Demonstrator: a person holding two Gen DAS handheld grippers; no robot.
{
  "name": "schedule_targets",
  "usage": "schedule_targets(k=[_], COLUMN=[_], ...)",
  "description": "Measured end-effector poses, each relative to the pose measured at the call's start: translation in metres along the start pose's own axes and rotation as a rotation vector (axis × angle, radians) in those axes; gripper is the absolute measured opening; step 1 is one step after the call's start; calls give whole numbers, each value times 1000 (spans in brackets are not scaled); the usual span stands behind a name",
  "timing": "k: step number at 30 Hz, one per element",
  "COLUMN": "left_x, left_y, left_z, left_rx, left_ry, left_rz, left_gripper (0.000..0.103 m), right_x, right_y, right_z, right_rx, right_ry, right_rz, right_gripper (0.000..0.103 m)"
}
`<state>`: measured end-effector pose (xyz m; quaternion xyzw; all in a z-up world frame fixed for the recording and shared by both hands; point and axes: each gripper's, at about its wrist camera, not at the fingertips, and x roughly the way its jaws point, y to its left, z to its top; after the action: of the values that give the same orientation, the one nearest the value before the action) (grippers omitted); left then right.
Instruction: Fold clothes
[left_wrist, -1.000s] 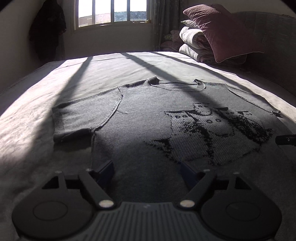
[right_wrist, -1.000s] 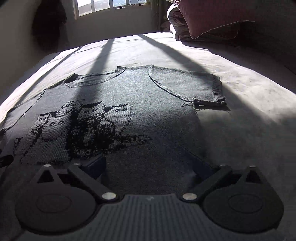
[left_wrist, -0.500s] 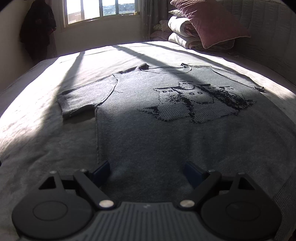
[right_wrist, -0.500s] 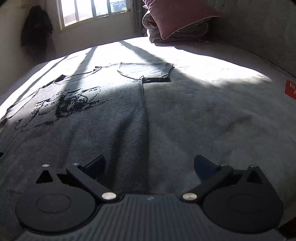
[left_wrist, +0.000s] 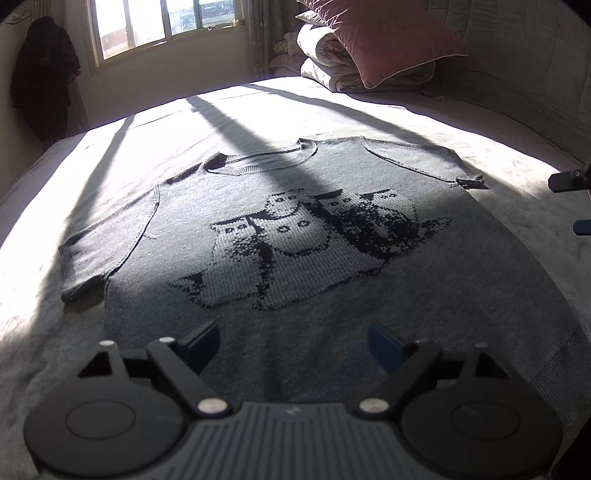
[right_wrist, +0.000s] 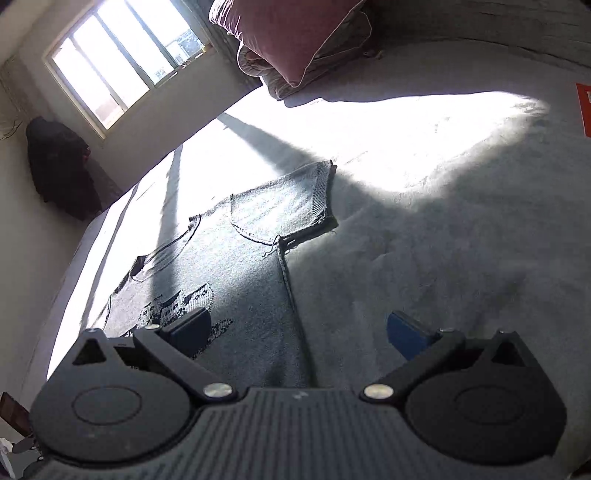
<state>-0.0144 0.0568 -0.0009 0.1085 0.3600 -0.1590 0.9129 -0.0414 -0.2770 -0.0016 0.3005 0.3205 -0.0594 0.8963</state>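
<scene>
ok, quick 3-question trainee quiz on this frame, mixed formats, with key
1. True or false: the sweater lies flat on the bed, front side up.
2. What is between the fingers of the left gripper? A) a sleeve B) nothing, it is open above the sweater C) the pillow
3. In the right wrist view, which part of the sweater runs up between the fingers of the right gripper: the neckline or a side edge?

Key: 1 true; 2 B; 3 a side edge.
</scene>
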Motion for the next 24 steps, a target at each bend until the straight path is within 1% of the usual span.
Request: schedule_targets(k=[3, 5, 9, 11, 12, 14, 15, 17, 20, 23, 24], left_x=[13, 23, 43, 56, 63, 81, 88, 107, 133, 155, 162], left_y=[-19, -32, -62, -82, -90, -112, -122, -146, -180, -204, -211], left_z=[30, 48, 82, 96, 102, 116, 121, 136, 156, 169, 173], left_rx=[-20, -23, -16, -6, -1, 10, 14, 36, 94, 124, 130], left_ry=[-3, -15, -44, -53, -56, -56, -55, -53, -61, -56, -52], left_rz=[-13, -11, -14, -29, -36, -52, -58, -74, -76, -77, -80], left_gripper=[88, 88, 88, 88, 88, 88, 88, 88, 88, 86, 85], right_x=[18, 30, 55, 67, 71, 74, 75, 73, 71, 77, 78], right_y=[-5, -10, -26, -38, -41, -47, -49, -53, -65, -79, -83], right_z=[25, 39, 53, 59, 63, 73, 77, 83, 89, 93, 94], right_rx=[34, 53, 80, 114, 141, 173, 185, 172, 178, 189, 201], right_ry=[8, 11, 2, 10, 28, 36, 39, 20, -12, -2, 4], right_rz=[16, 25, 40, 45, 37, 70, 83, 68, -6, -62, -66], right_gripper=[101, 96, 88, 78, 76, 70, 69, 69, 69, 69, 69])
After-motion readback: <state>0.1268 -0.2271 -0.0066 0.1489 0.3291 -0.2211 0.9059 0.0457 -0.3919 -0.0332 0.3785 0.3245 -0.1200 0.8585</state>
